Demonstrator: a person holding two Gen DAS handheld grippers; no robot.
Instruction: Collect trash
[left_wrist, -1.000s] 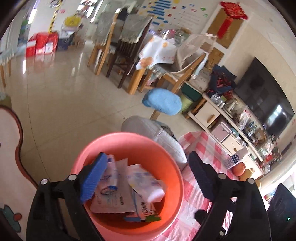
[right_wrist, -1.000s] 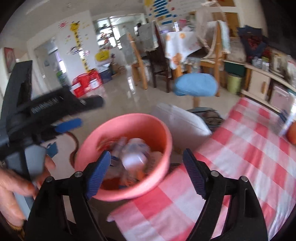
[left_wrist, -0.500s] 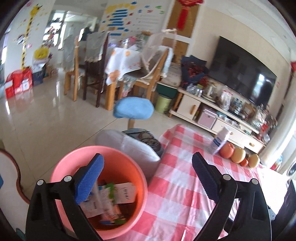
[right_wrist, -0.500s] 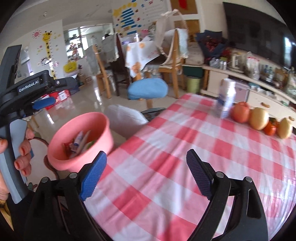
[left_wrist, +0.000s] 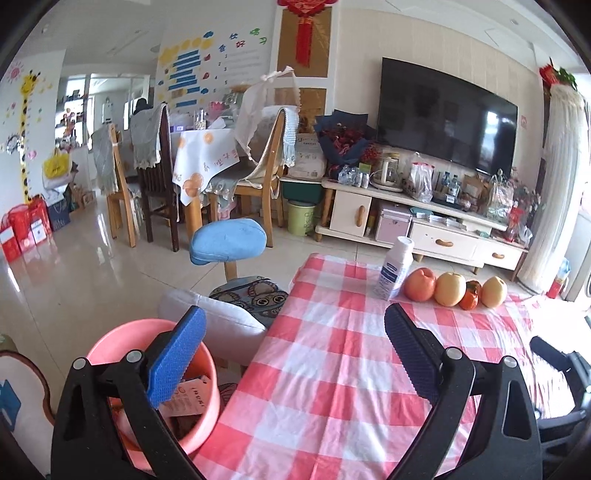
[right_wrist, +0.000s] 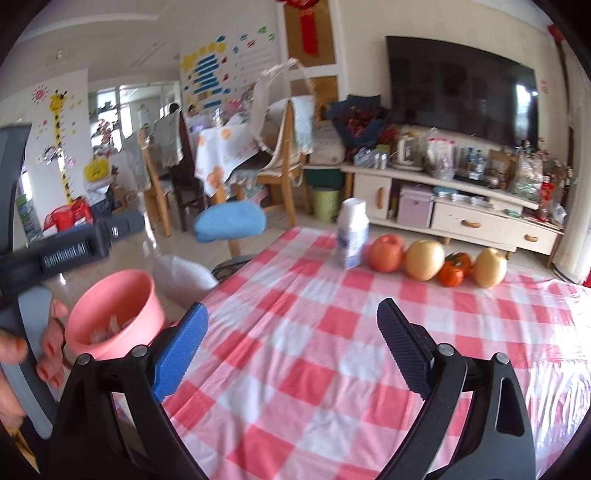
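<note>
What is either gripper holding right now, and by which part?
Nothing. The left gripper and right gripper both stand open and empty above the red-and-white checked tablecloth.

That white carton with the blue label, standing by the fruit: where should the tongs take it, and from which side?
Probably grip the white carton with the blue label across its flat side walls, about mid-height, coming in level from the near table edge. It stands upright, and the red apple crowds its right side, so keep that tong pad thin against the wall.
</note>
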